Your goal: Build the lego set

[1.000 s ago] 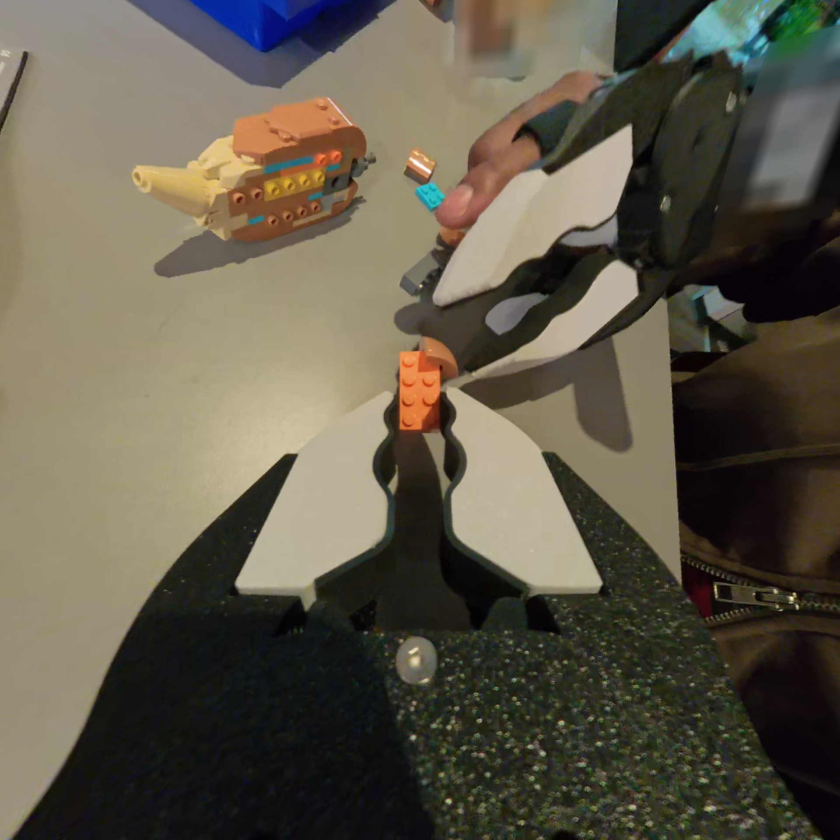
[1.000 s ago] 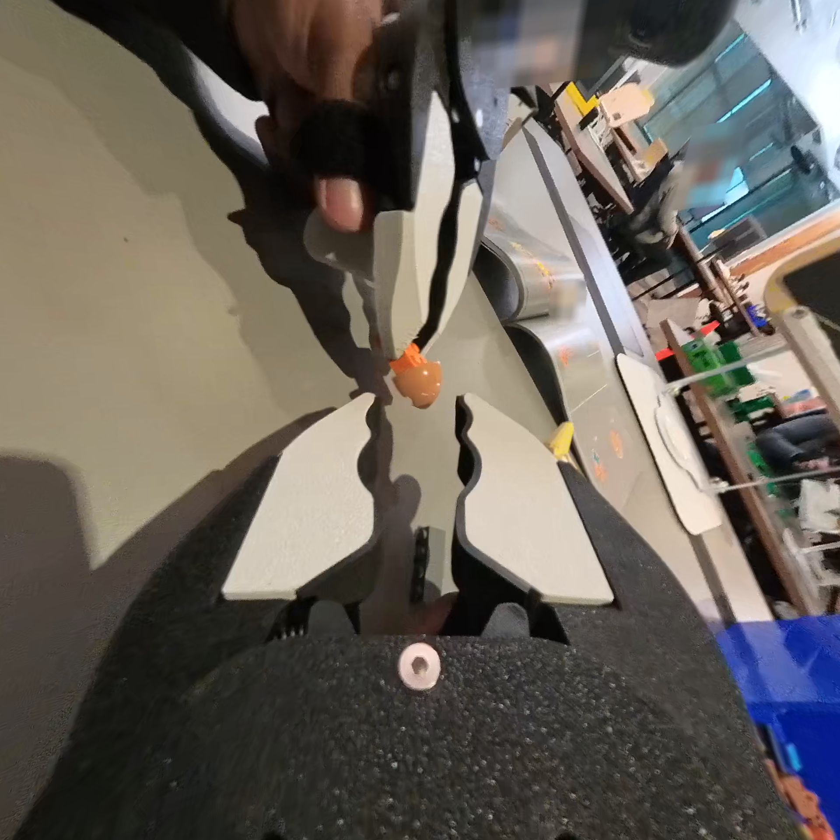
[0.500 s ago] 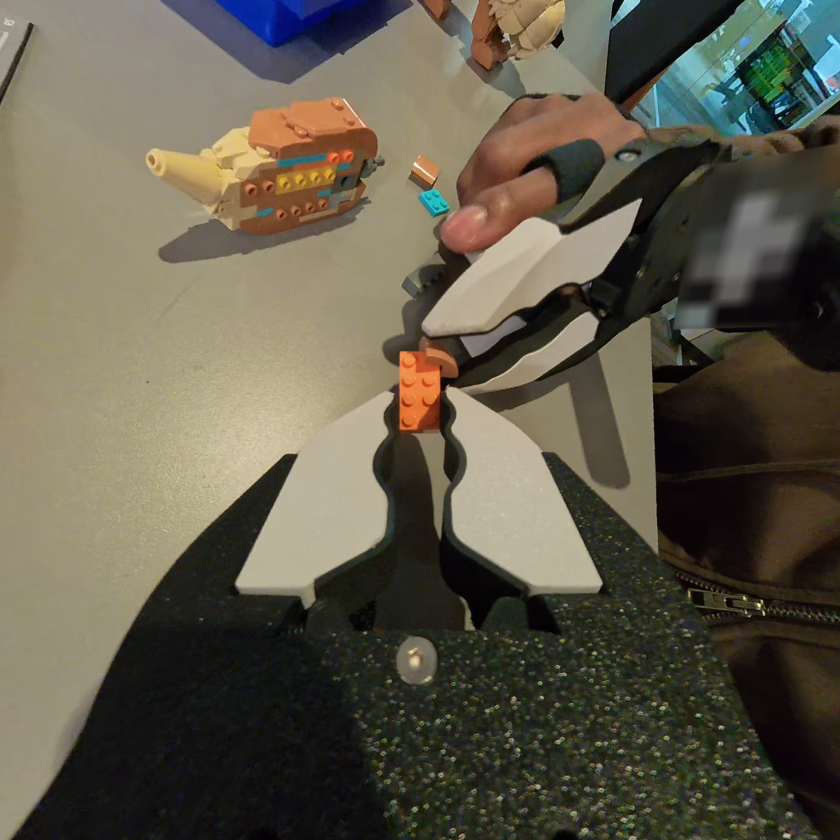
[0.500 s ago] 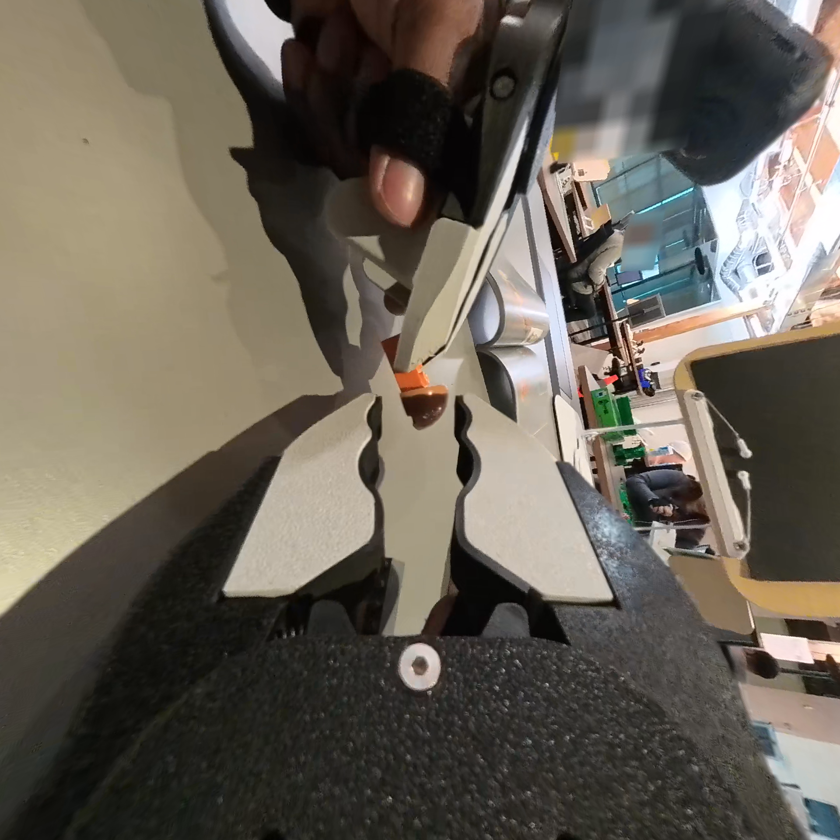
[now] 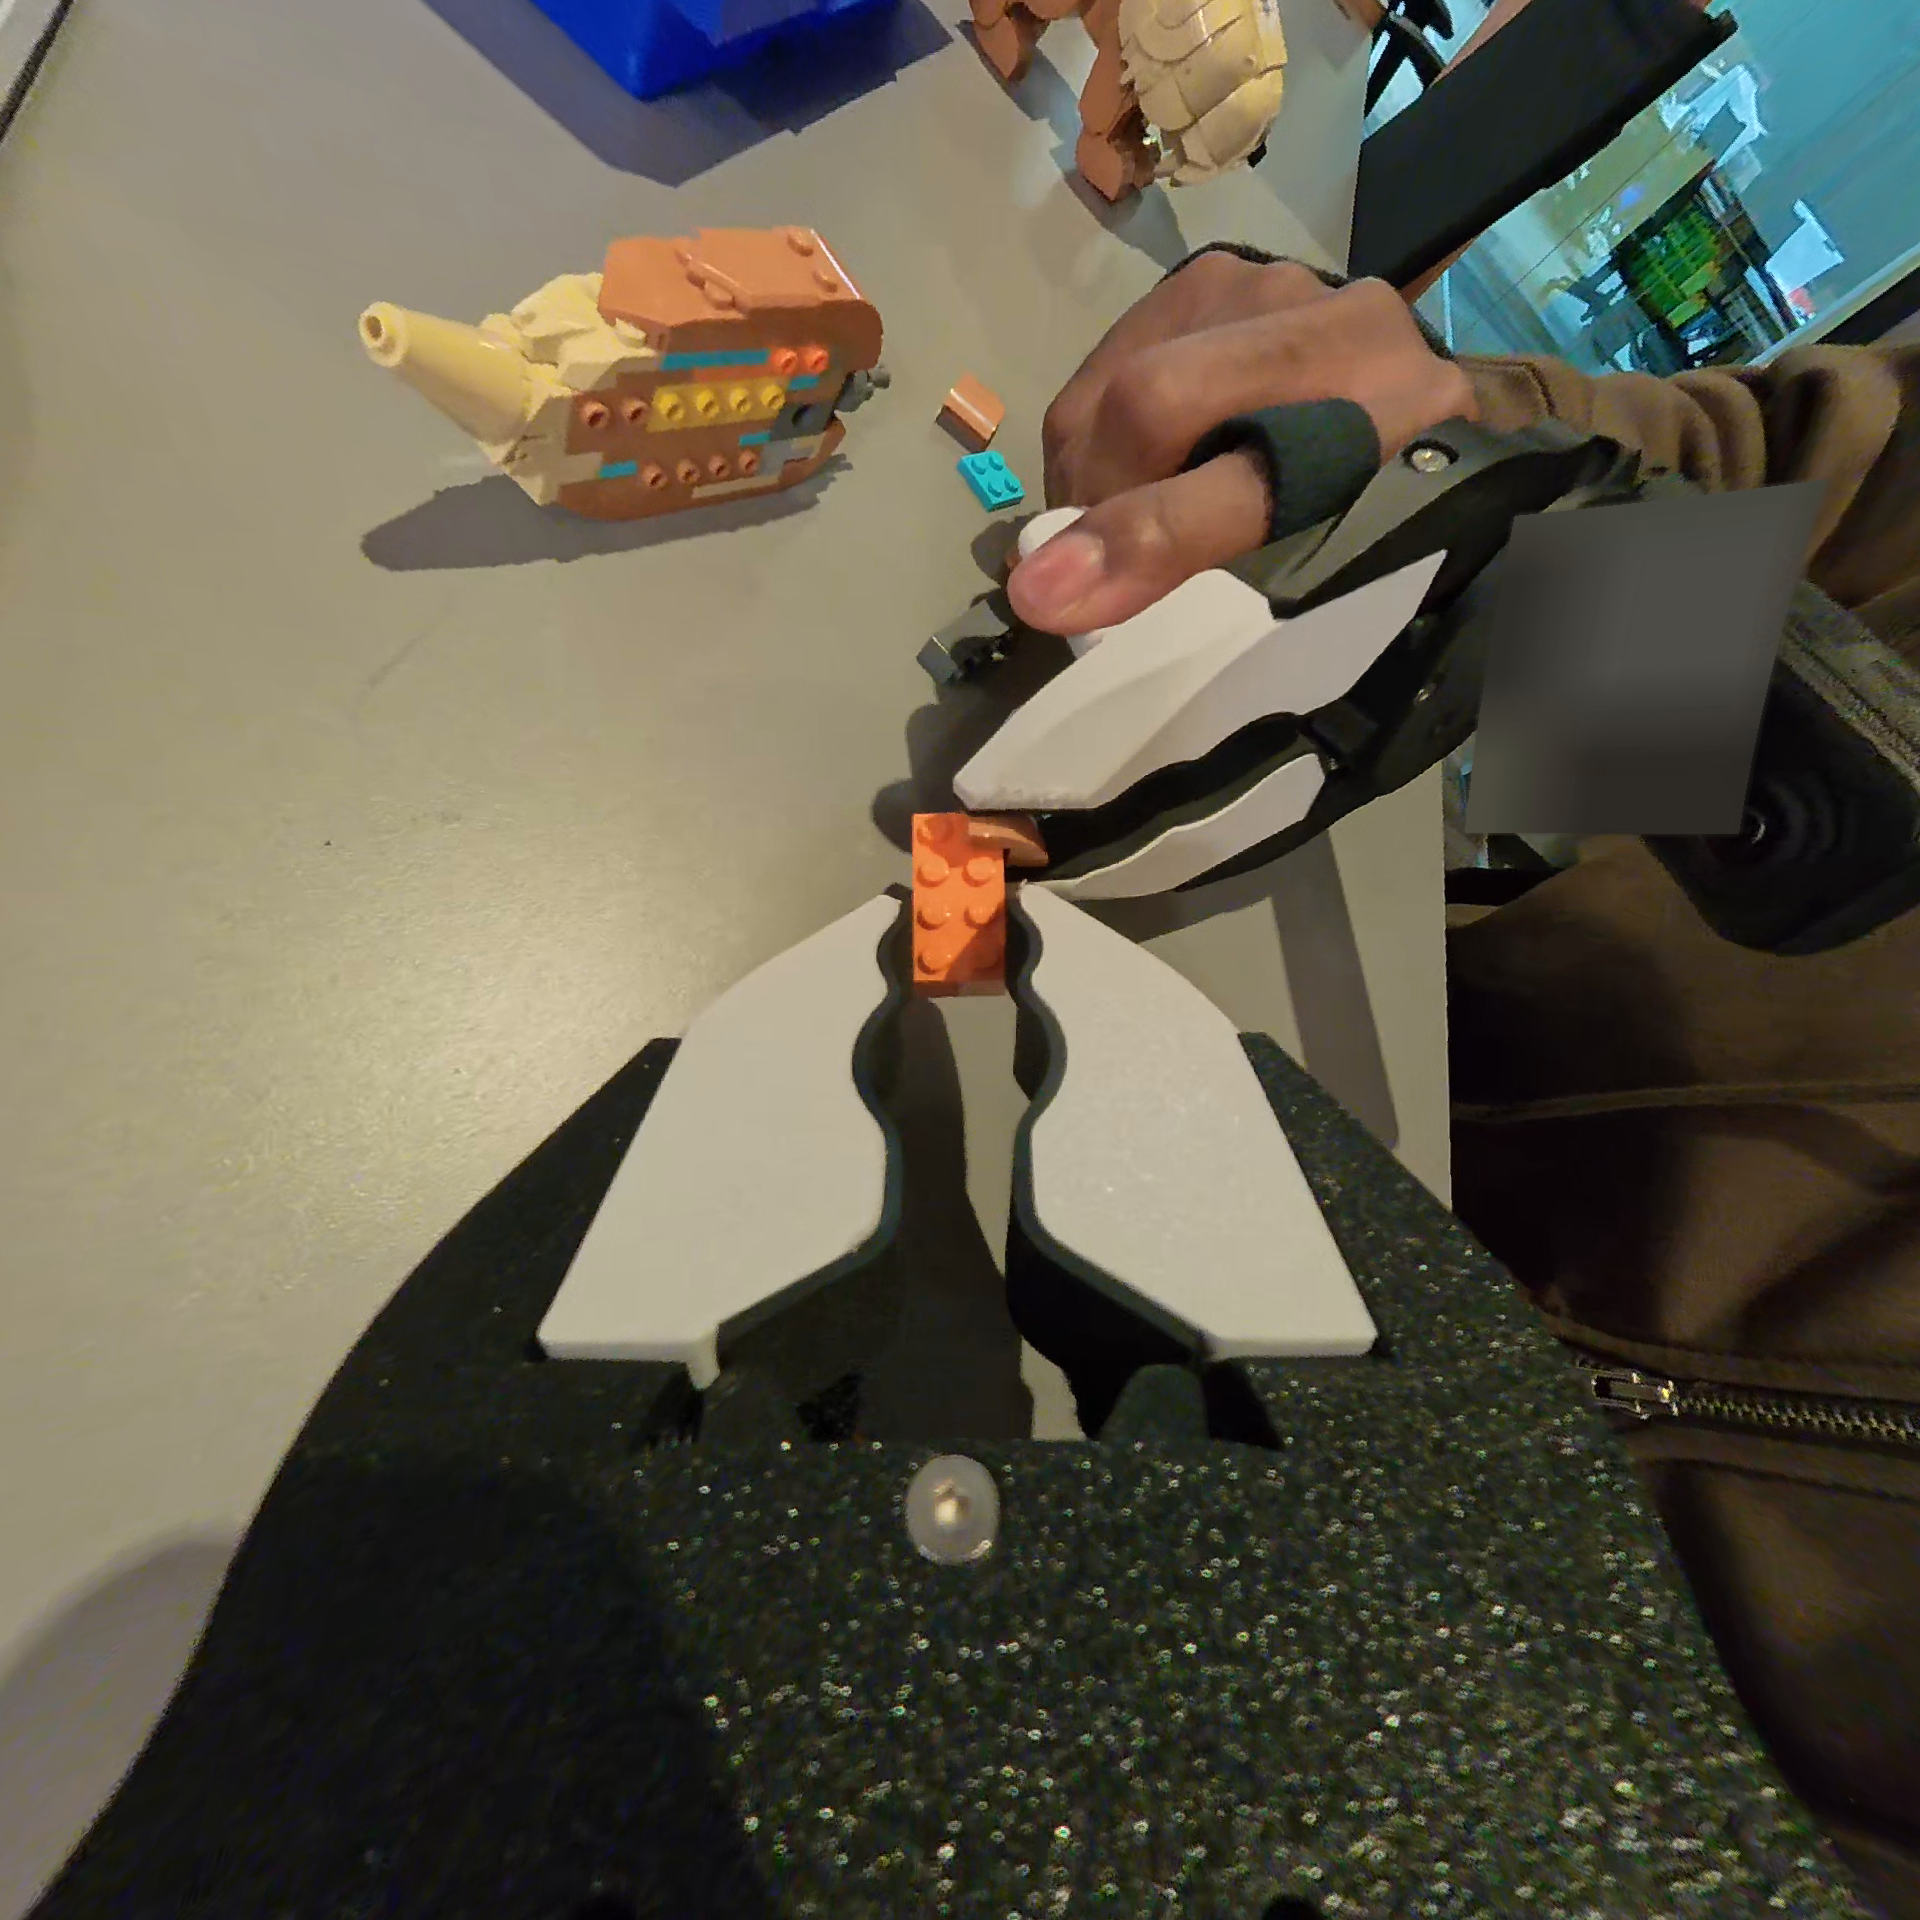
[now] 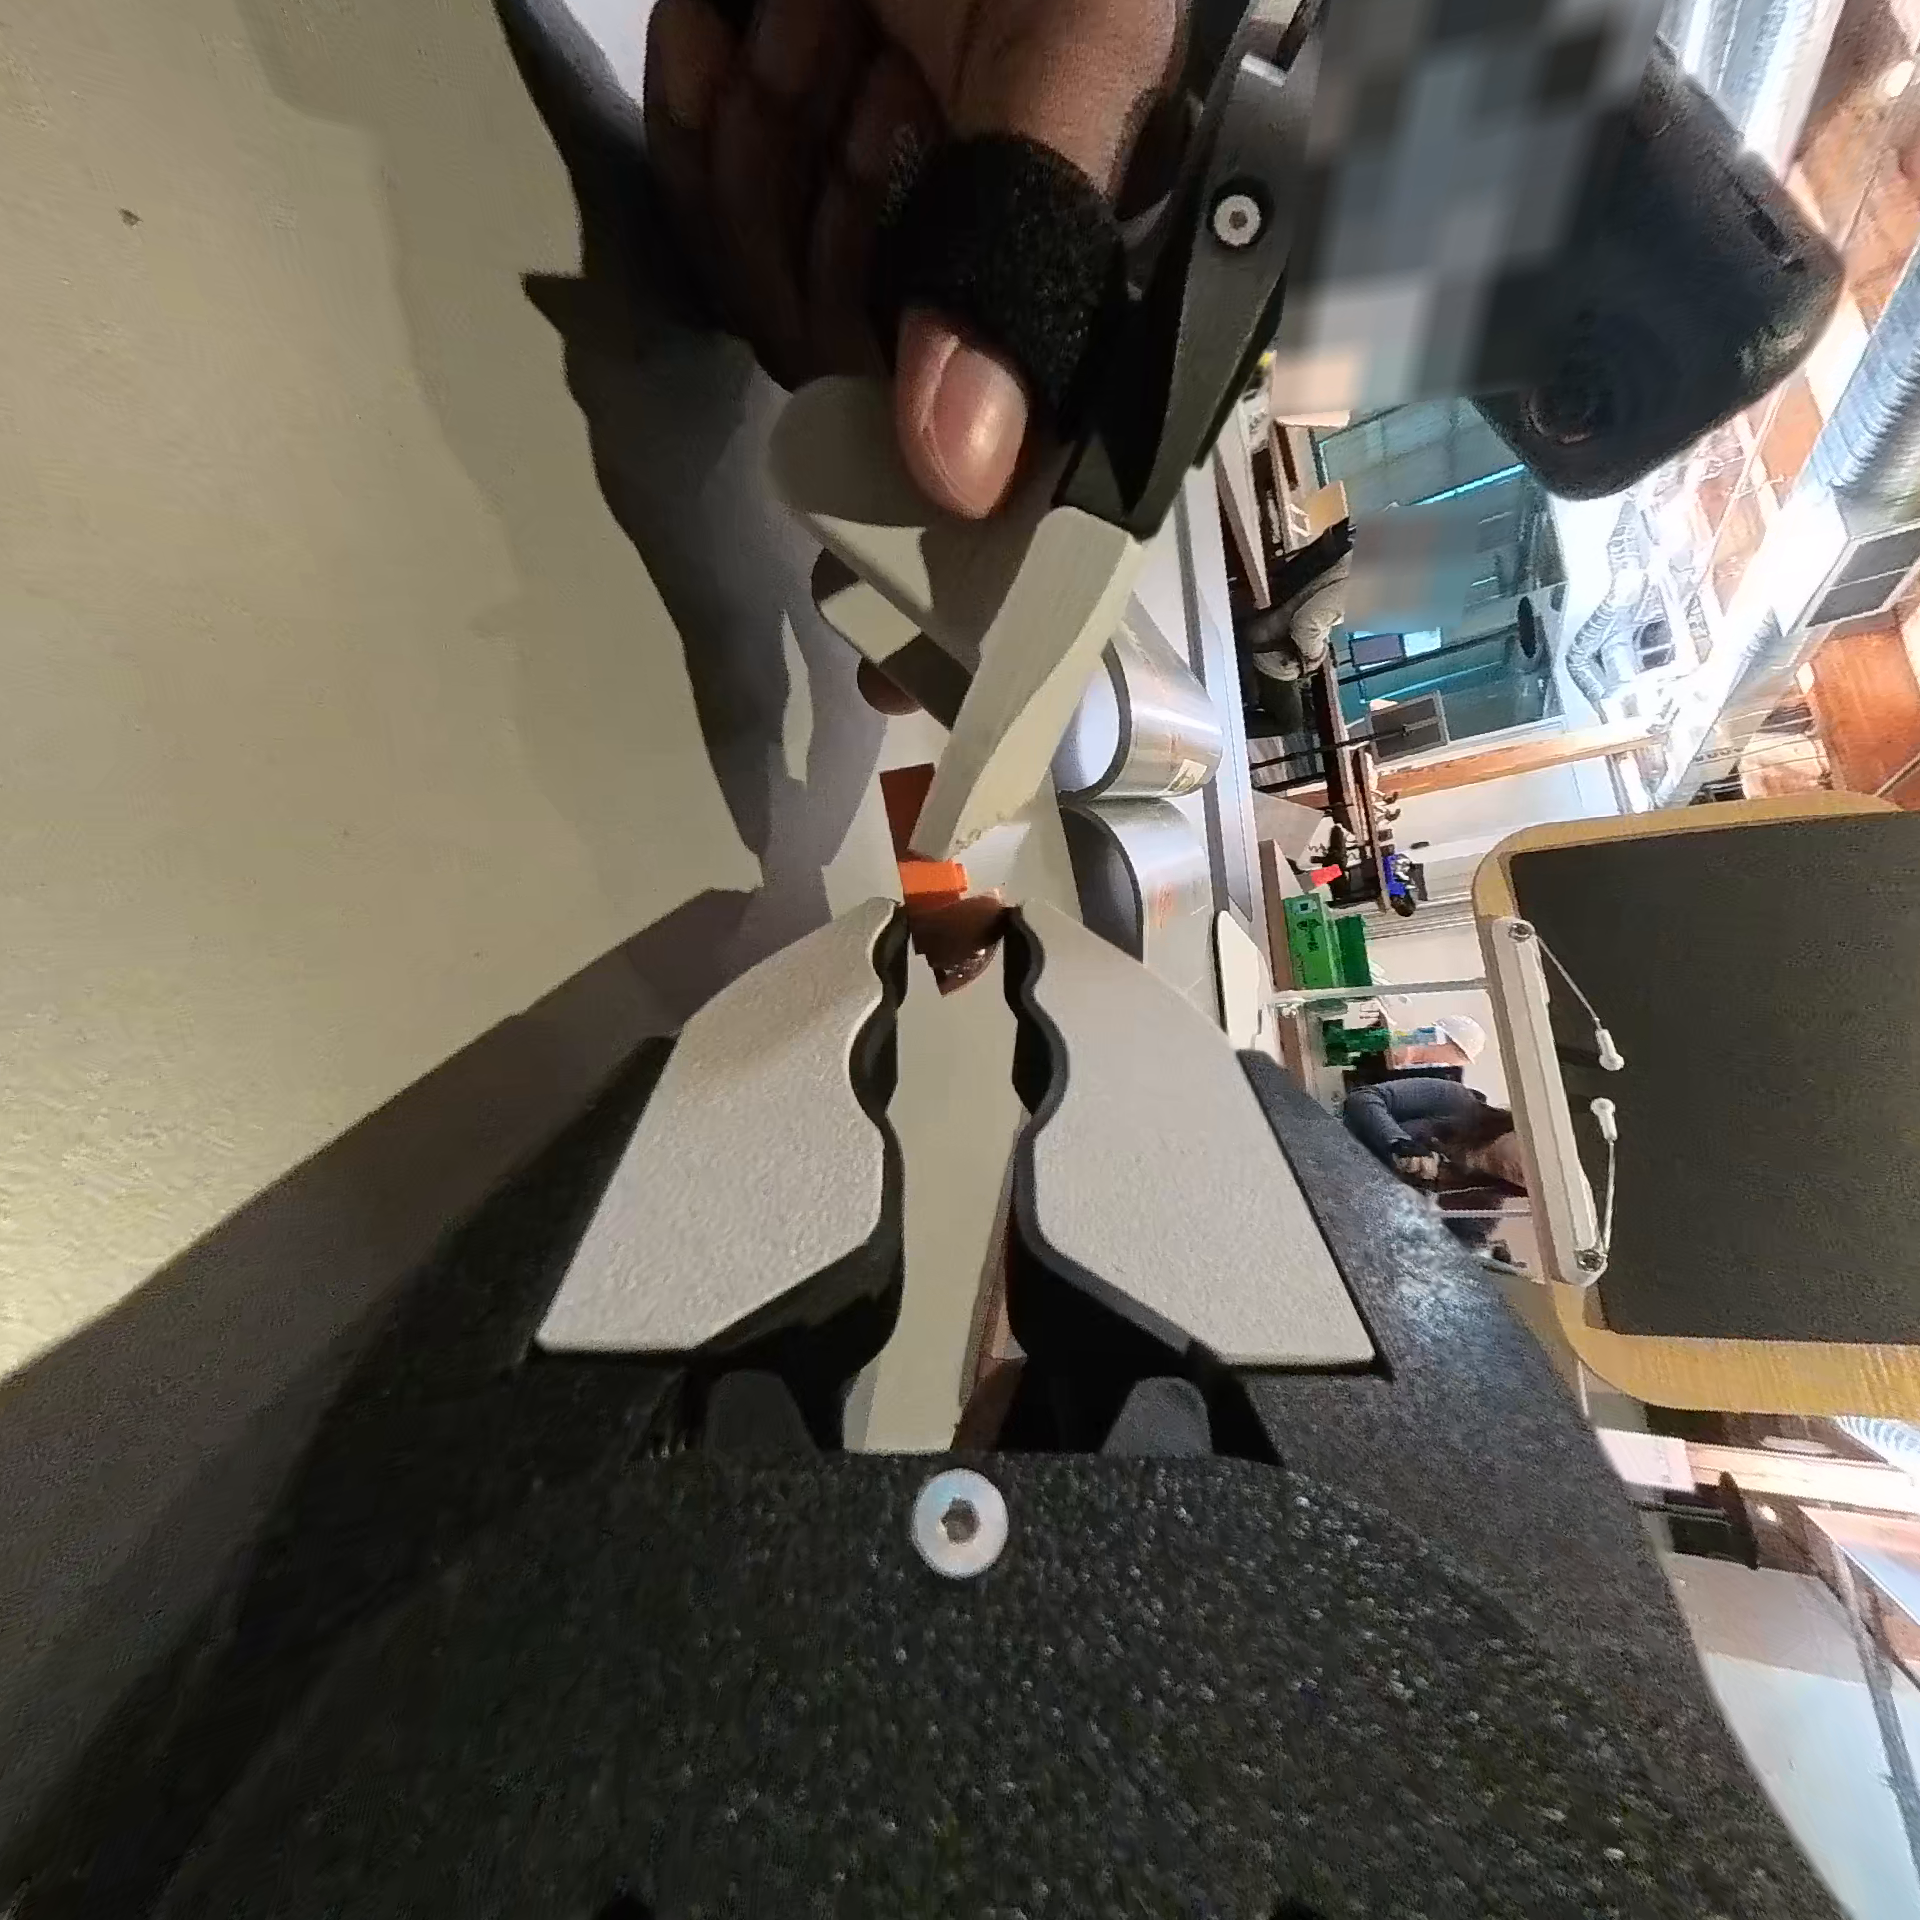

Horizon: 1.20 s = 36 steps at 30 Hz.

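Left gripper [image 5: 958,914]: fingers closed on the orange brick [image 5: 957,910], which is pinched by its long sides at the very tips, studs facing the camera, held clear above the grey table [image 5: 312,831].
Right gripper [image 6: 954,923]: fingers drawn in on a small brown rounded piece [image 6: 961,948]; in the left wrist view this gripper [image 5: 1013,840] comes in from the right, its tips at the brick's far right corner.
Step in hand: judged to be pressing the brown piece [image 5: 1006,837] onto the far studs of the brick.
Doing it well: the brick should be kept level and gripped firmly, the brown piece squared over the studs, and the push sent straight along the stud axis, so that the brick does not pivot out of the shallow tip grip.
Risk: a slanted push would likely twist the brick or flick the small piece free.
Other parts: a brown and tan model [image 5: 644,374] lies well apart on the table, with a small brown tile [image 5: 971,400], a teal plate [image 5: 992,480] and a dark grey piece [image 5: 961,649] near the person's right hand [image 5: 1226,405].
Hidden: the joint between brick and brown piece is covered by the right gripper's upper finger [image 5: 1164,717], so seating cannot be told.
Hard to make out: the brown piece's exact shape, and the underside of the brick.
Cut off: a blue bin [image 5: 727,42] and a second tan model [image 5: 1174,94] at the upper edge.
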### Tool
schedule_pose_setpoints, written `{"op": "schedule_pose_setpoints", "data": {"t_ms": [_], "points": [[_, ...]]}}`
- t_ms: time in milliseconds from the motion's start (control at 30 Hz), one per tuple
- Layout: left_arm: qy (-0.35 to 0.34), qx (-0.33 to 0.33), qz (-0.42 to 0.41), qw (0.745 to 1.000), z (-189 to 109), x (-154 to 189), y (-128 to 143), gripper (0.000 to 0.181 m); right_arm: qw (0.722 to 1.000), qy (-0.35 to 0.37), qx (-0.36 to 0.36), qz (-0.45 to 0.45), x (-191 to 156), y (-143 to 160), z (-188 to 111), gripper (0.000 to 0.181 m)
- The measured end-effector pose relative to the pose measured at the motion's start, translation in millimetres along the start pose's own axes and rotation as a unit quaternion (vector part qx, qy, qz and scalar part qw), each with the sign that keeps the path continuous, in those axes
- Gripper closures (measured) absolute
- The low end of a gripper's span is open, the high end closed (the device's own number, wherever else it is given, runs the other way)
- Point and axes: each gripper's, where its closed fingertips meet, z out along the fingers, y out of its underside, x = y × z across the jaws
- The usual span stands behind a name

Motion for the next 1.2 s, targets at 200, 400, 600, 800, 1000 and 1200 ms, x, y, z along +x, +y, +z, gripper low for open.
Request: {"op": "schedule_pose_setpoints", "data": {"t_ms": [200, 400, 600, 800, 1000, 1200], "points": [[0.009, 0.001, -0.004, 1.0, 1.2, 1.9, -0.3, 0.165, 1.0, -0.016, 0.002, 0.011, -0.9, -0.1, -1.7, 0.164], [0.018, 0.011, -0.022, 1.0, 0.5, 2.0, -2.4, 0.165, 1.0, -0.014, -0.006, 0.013, 0.8, 0.5, -1.4, 0.164], [0.026, 0.016, -0.035, 0.999, 0.2, 2.8, -3.7, 0.165, 1.0, -0.02, -0.01, 0.015, 2.2, 0.6, -2.0, 0.165], [0.033, 0.022, -0.044, 0.998, -0.4, 3.3, -5.2, 0.165, 0.999, -0.027, -0.014, 0.023, 3.8, 0.7, -2.1, 0.165], [0.045, 0.029, -0.04, 0.998, -1.9, 6.2, -7.2, 0.165, 0.998, -0.031, -0.001, 0.055, 6.8, -1.4, -3.7, 0.165], [0.056, 0.049, -0.01, 0.997, -6.3, 12.6, -14.4, 0.163, 0.994, -0.033, 0.022, 0.101, 11.4, -5.7, -6.3, 0.165]]}}
